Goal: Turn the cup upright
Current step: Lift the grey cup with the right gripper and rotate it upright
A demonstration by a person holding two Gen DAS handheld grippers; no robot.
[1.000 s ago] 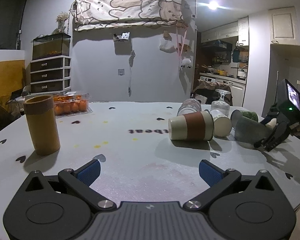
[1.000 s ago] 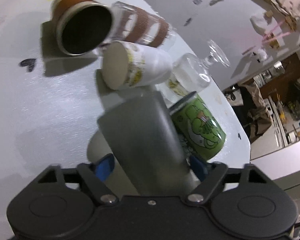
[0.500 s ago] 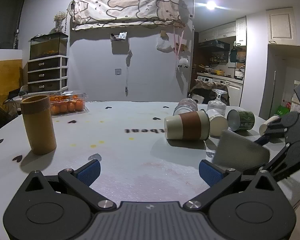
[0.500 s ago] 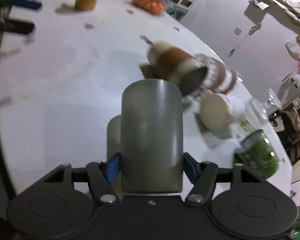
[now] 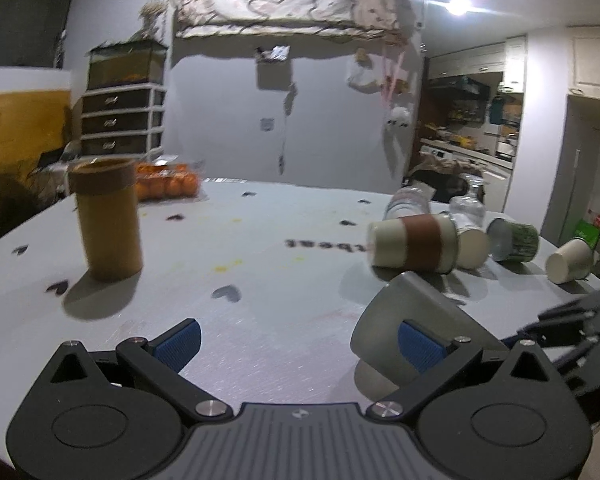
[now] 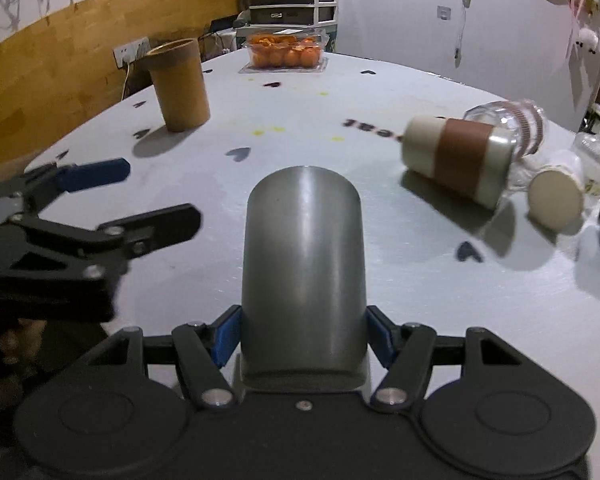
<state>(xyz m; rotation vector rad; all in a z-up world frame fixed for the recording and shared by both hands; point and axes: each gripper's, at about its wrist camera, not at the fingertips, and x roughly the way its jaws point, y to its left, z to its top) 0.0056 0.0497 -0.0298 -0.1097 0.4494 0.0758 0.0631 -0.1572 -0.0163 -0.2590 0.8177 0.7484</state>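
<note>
Beyond the right gripper (image 6: 304,336) clamping the grey cup (image 6: 304,264) — toppled cups (image 6: 460,160); left gripper (image 5: 298,344) agape, empty.

The grey metal cup (image 6: 304,264) has been pulled away from the pile of toppled cups and brought over to the open middle of the table (image 6: 380,292), clamped in the right gripper (image 6: 304,338). It was jammed against the green can (image 5: 514,239) a second ago; now they're well apart. In the left wrist view it's been carried in close, right behind the left gripper's (image 5: 298,342) right fingertip (image 5: 418,344). A paper cup (image 5: 570,260) behind it has been uncovered too.
</note>
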